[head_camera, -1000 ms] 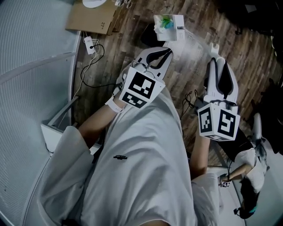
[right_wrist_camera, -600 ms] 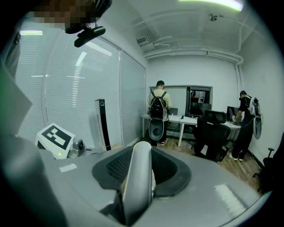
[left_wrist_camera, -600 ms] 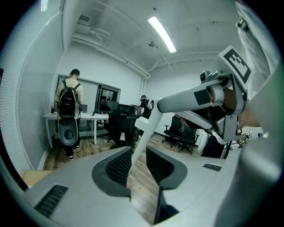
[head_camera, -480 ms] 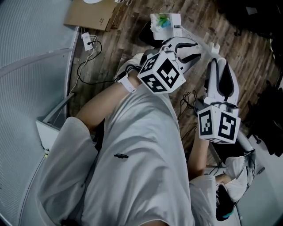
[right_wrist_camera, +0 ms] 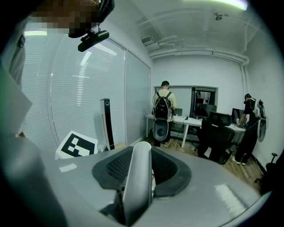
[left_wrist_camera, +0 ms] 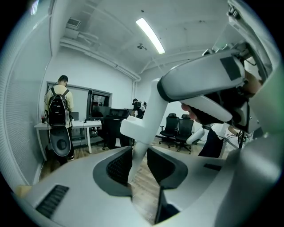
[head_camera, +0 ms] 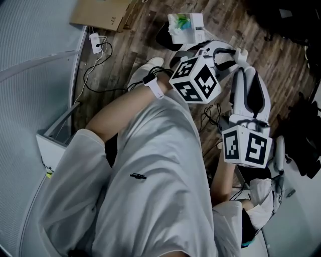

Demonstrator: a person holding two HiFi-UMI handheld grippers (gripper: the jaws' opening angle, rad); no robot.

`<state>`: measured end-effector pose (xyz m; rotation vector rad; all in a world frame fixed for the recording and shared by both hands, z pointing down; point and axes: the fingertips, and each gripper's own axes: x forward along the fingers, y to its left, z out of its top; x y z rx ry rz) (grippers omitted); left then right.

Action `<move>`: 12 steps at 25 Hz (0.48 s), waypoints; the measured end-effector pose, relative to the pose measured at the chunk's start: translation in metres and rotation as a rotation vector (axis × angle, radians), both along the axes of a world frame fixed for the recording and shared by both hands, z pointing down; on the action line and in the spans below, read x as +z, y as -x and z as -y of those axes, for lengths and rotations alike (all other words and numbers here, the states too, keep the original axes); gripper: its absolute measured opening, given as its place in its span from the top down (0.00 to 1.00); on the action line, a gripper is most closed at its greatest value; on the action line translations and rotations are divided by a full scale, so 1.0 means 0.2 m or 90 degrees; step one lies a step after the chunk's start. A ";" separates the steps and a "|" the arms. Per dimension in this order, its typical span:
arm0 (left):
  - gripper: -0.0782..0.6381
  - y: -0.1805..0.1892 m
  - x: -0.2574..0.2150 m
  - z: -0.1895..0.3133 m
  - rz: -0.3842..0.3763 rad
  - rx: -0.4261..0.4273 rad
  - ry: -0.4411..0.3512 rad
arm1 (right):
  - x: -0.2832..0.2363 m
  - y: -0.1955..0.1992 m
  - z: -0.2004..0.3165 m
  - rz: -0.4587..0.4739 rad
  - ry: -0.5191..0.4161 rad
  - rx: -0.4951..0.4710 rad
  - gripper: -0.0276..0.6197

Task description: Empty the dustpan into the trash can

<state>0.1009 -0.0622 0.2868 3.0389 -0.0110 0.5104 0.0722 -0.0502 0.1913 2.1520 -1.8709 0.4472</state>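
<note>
My right gripper (head_camera: pixel 247 74) points away from me, shut on a pale, rod-like dustpan handle (right_wrist_camera: pixel 138 179) that runs up between its pads. The handle's white top end (head_camera: pixel 243 52) pokes out beyond the fingertips. My left gripper (head_camera: pixel 226 54) has come in from the left at that same handle. Its jaws are opening, and the handle (left_wrist_camera: pixel 144 116) stands between them without being squeezed. The right gripper's body (left_wrist_camera: pixel 199 84) looms over the left gripper (left_wrist_camera: pixel 138 156). The dustpan's scoop is hidden. A small white container with something green in it (head_camera: pixel 185 24) sits on the floor ahead.
A cardboard box (head_camera: pixel 98 12) and a power strip with cables (head_camera: pixel 94 40) lie on the wooden floor at upper left. A glass partition (head_camera: pixel 35 75) runs along the left. Desks, office chairs (left_wrist_camera: pixel 177 128) and a person with a backpack (right_wrist_camera: pixel 163 106) stand farther off.
My left gripper has swung right toward the right gripper, rolled, and opened its jaws round the handle's top. The right gripper has stayed put.
</note>
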 end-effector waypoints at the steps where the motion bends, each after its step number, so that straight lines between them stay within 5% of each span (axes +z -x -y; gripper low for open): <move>1: 0.73 0.00 -0.01 0.00 -0.003 -0.001 0.001 | -0.01 0.00 0.00 0.000 0.000 -0.002 0.74; 12: 0.73 0.08 -0.03 -0.02 -0.051 -0.046 0.016 | 0.00 0.14 -0.04 -0.081 0.015 -0.118 0.74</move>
